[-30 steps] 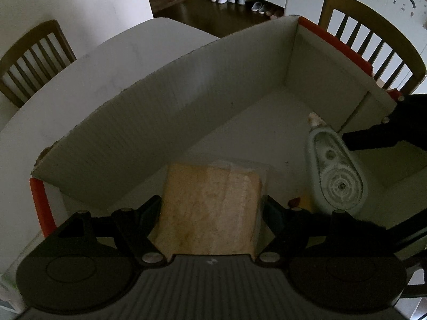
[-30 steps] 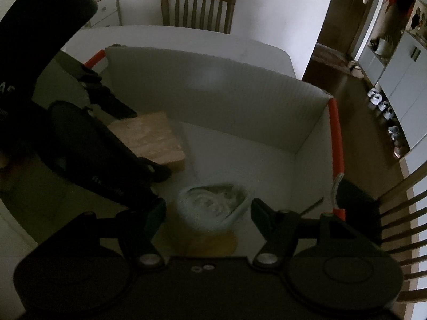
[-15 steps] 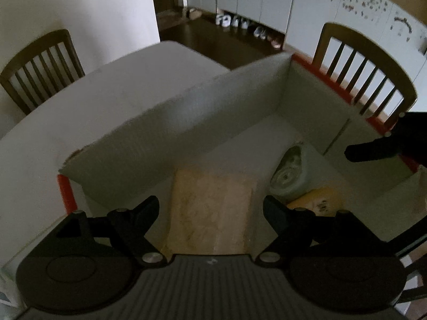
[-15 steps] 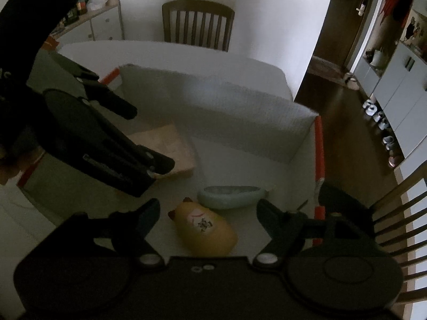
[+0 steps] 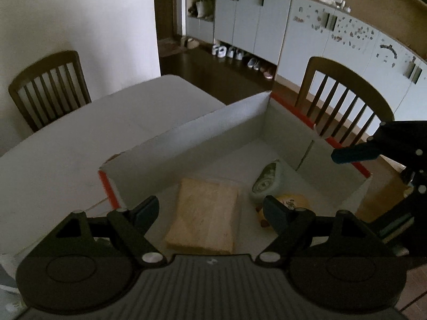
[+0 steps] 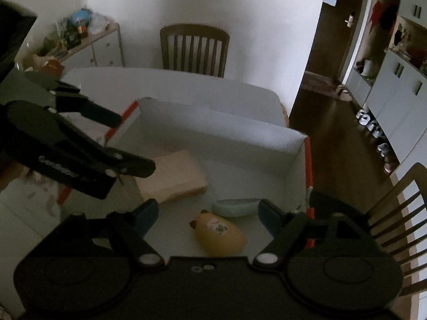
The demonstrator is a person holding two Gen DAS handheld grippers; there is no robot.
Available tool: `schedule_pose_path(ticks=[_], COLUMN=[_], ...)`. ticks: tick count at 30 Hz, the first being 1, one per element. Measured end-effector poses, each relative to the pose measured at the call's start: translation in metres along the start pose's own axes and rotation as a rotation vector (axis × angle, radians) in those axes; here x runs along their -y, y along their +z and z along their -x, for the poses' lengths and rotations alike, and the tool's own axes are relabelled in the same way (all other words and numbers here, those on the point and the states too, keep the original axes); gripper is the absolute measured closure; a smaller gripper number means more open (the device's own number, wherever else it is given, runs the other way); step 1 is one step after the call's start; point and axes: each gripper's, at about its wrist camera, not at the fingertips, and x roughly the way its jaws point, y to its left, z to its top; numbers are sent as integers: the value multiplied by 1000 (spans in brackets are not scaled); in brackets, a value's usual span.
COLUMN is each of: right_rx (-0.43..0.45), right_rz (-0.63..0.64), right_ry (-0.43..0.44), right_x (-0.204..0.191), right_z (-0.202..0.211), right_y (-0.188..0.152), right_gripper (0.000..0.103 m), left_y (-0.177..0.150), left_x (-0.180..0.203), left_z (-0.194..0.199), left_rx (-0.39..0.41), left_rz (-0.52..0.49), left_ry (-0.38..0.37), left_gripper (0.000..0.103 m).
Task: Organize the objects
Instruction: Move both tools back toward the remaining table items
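Observation:
A white cardboard box [image 5: 213, 133] with orange edges stands on the table. On its floor lie a tan bread-like block [image 5: 205, 218], a pale green round item [image 5: 267, 184] on its side, and a yellow toy [image 5: 291, 202]. My left gripper [image 5: 210, 209] hangs open above the block with nothing between its fingers. My right gripper [image 6: 208, 213] hovers above the yellow toy [image 6: 218, 234] and the green item [image 6: 234, 206]; its jaws are opening and hold nothing. The right wrist view shows the left gripper [image 6: 134, 144] over the box's left end, beside the block [image 6: 173, 176].
The box sits on a white table [image 5: 93, 133]. Wooden chairs stand at the far left [image 5: 50, 88] and behind the box [image 5: 344, 98]. A dark floor with shoes and white cupboards [image 5: 253, 26] lies beyond. A cluttered side cabinet [image 6: 88, 42] stands by the wall.
Both grippers have risen and drawn back from the box floor. The block and green item stay lying in the box, the green item tipped onto its side. The yellow toy has come into view.

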Motion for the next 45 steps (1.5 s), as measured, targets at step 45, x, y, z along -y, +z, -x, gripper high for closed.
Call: schedule_pose_path(ticks=[45], right_rx=[38], right_rz=[-176], right_ry=[53], right_x=[-215], right_z=[-21], right_y=[22], right_gripper=[7], left_y=[-191], left_x=[-224], left_z=[145], left_rx=[120], left_rz=[189], left_ry=[119], left_gripper=[0])
